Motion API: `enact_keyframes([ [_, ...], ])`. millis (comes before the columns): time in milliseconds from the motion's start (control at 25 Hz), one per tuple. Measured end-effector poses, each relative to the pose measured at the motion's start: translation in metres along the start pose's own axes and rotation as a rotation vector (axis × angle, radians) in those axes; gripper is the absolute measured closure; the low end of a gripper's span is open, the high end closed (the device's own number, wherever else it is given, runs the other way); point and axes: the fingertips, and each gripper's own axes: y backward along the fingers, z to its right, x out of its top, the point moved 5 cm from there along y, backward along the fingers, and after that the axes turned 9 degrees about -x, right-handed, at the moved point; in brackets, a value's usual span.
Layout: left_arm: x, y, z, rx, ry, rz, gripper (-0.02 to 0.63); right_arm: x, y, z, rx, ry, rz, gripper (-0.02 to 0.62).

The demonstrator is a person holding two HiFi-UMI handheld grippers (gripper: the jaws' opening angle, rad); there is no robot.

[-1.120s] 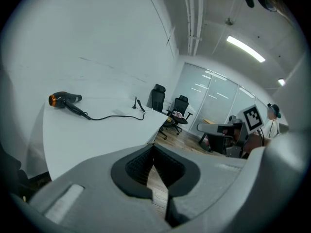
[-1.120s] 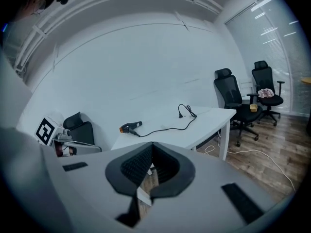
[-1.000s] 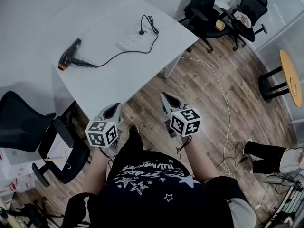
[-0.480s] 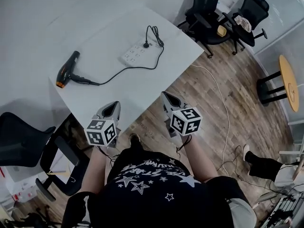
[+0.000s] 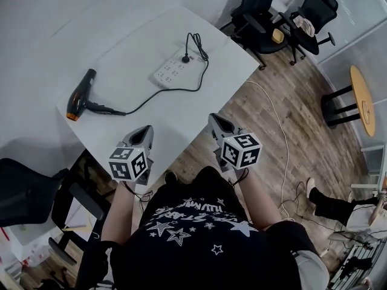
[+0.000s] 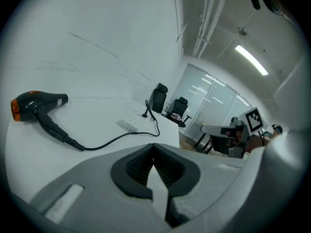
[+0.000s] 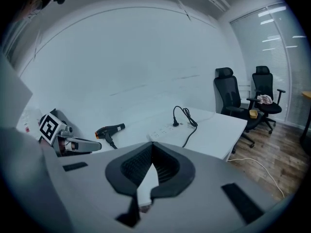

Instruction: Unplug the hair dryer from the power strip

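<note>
A black hair dryer [image 5: 80,96] with an orange nozzle lies at the left of the white table [image 5: 133,47]. Its black cord runs right to a plug [image 5: 185,58] seated in the white power strip [image 5: 172,69]. My left gripper [image 5: 144,135] is shut and empty over the table's near edge. My right gripper [image 5: 216,121] is also shut and empty, just off the table's near right edge above the floor. The left gripper view shows the dryer [image 6: 36,103] and strip [image 6: 129,124] well ahead. In the right gripper view the strip [image 7: 163,131] and plug [image 7: 175,124] are far ahead.
Two black office chairs [image 5: 260,11] stand past the table's far right corner, and another [image 5: 30,186] is at the near left. A white cable [image 5: 281,138] trails over the wooden floor. A round wooden table [image 5: 363,98] is at the right. A person's legs [image 5: 329,201] show lower right.
Both grippers, still shut, have come closer to the table. The left one now reaches over its near edge. The dryer, cord and strip lie as before.
</note>
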Motion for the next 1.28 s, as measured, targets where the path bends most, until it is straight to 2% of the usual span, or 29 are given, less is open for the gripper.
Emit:
enact_keyframes([
  [160, 0.002, -0.007, 0.002, 0.009, -0.009, -0.009, 0.598, 0.004, -0.012, 0.008, 0.019, -0.001, -0.007, 0.587],
  [280, 0.004, -0.012, -0.001, 0.037, 0.029, 0.01, 0.598, 0.007, -0.03, 0.013, 0.06, 0.018, -0.021, 0.586],
  [400, 0.012, -0.018, -0.009, 0.102, 0.066, 0.046, 0.597, 0.02, -0.057, 0.017, 0.121, 0.046, -0.025, 0.588],
  [640, 0.036, -0.038, -0.015, 0.221, 0.088, 0.103, 0.597, 0.057, -0.114, 0.033, 0.245, 0.133, -0.045, 0.586],
  [920, 0.057, -0.058, -0.022, 0.354, 0.127, 0.163, 0.597, 0.094, -0.18, 0.039, 0.38, 0.185, -0.063, 0.586],
  [1280, 0.073, -0.103, -0.026, 0.425, 0.15, 0.17, 0.597, 0.102, -0.241, 0.057, 0.425, 0.249, -0.13, 0.586],
])
